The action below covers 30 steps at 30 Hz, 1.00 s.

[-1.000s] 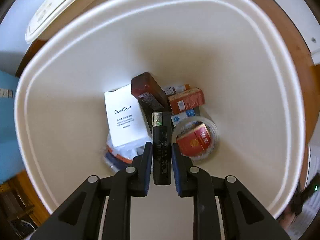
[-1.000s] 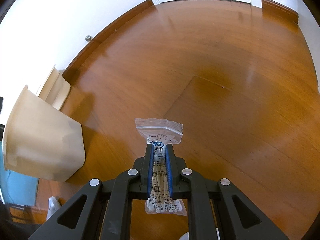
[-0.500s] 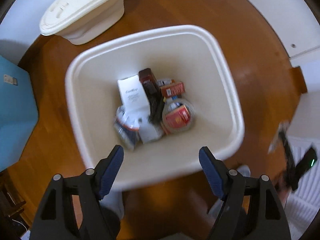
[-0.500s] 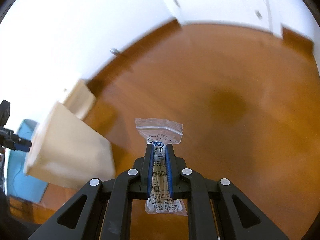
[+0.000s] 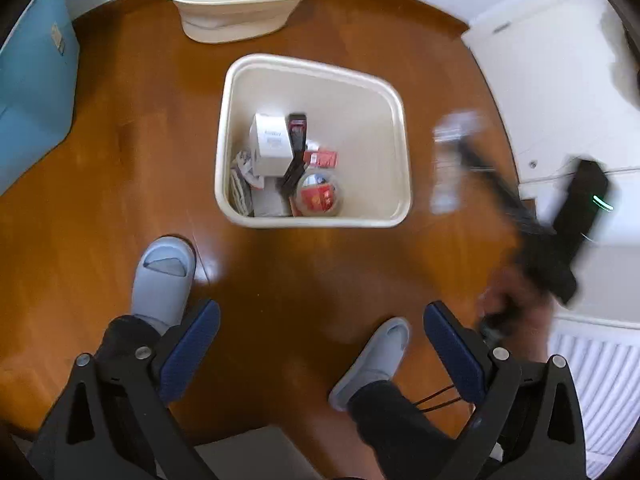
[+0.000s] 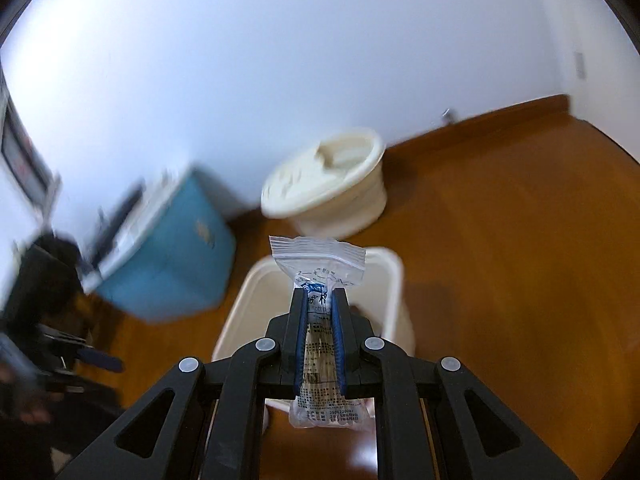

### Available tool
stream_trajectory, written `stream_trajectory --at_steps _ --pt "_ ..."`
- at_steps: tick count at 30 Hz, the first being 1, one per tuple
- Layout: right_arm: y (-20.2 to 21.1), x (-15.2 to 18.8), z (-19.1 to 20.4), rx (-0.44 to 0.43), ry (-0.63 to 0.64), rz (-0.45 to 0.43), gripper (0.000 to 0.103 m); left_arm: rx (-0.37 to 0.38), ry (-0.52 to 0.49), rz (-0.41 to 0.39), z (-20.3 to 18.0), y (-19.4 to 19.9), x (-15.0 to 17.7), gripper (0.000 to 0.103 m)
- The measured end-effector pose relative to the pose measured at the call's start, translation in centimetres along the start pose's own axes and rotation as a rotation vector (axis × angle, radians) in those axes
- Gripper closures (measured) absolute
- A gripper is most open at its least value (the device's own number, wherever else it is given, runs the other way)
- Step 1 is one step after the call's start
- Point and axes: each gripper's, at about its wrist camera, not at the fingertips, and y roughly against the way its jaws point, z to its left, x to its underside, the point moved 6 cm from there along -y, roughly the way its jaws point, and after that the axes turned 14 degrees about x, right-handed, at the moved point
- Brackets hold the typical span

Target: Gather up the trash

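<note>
The cream trash bin [image 5: 360,120] stands on the wooden floor below my left gripper [image 5: 320,320]. Its jaws are opening wide with nothing between them. In the bin lie a white box [image 5: 270,144], a dark tube [image 5: 292,174], red boxes [image 5: 322,158] and a tape roll [image 5: 320,196]. My right gripper [image 6: 320,300] is shut on a clear zip bag [image 6: 320,260] with printed text, held above the bin's near rim [image 6: 386,276]. In the left wrist view the right gripper [image 5: 460,152] and its bag are a blur right of the bin.
A cream lidded container [image 5: 240,4] sits behind the bin by the wall. A blue box [image 5: 32,80] stands at the left. A person's feet in grey slippers [image 5: 164,276] stand just before the bin. White cabinet doors [image 5: 560,80] and a radiator [image 5: 592,380] are at the right.
My left gripper let go of the dark tube inside the bin, opened wide and rose well above it. My right gripper swung with the zip bag from the open floor toward the bin.
</note>
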Motion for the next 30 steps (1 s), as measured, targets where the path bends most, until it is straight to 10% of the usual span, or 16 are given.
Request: stream_trajectory --at_steps 10,12,15,25,30 --pt "-17.6 4.5 4.3 0.234 0.087 0.563 0.088 0.127 0.130 -0.068 2.7 3.2 -0.5 0.000" --pt "-18.5 4.4 3.8 0.279 0.063 0.600 0.053 0.123 0.123 -0.064 2.8 3.3 -0.3 0.000" --pt "-17.6 4.6 4.5 0.293 0.059 0.588 0.015 0.148 0.123 -0.057 2.5 3.9 -0.1 0.000" --pt "1.1 -0.1 10.8 0.280 0.104 0.174 0.000 0.153 -0.016 -0.126 1.0 6.0 0.0 0.000" --pt "12.3 1.3 12.0 0.506 0.159 0.066 0.000 0.128 -0.188 -0.194 -0.4 8.4 2.2 0.000"
